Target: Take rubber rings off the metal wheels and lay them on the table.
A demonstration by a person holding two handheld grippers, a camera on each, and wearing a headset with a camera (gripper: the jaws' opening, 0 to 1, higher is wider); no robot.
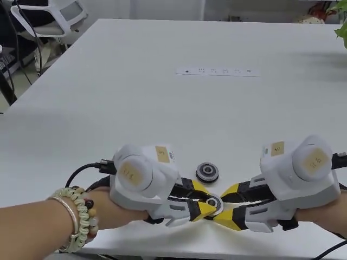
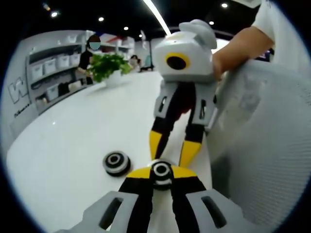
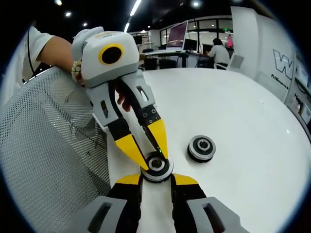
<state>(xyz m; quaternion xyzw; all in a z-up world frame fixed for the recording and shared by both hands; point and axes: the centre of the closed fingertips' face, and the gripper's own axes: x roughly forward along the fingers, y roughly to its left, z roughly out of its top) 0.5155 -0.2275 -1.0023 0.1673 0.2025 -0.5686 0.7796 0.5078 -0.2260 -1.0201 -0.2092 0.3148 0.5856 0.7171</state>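
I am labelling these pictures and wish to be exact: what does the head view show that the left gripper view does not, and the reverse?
Head view: beaded bracelets on the person's wrist, and a marked white strip far up the table.
Left gripper view: shelves with bins and ceiling lights.
Both: the left tool and the right tool closed on the held wheel, with the loose wheel lying on the white table beside them.

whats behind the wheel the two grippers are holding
A second wheel lies flat on the white table, untouched. The jaws cover whatever is under the held wheel.
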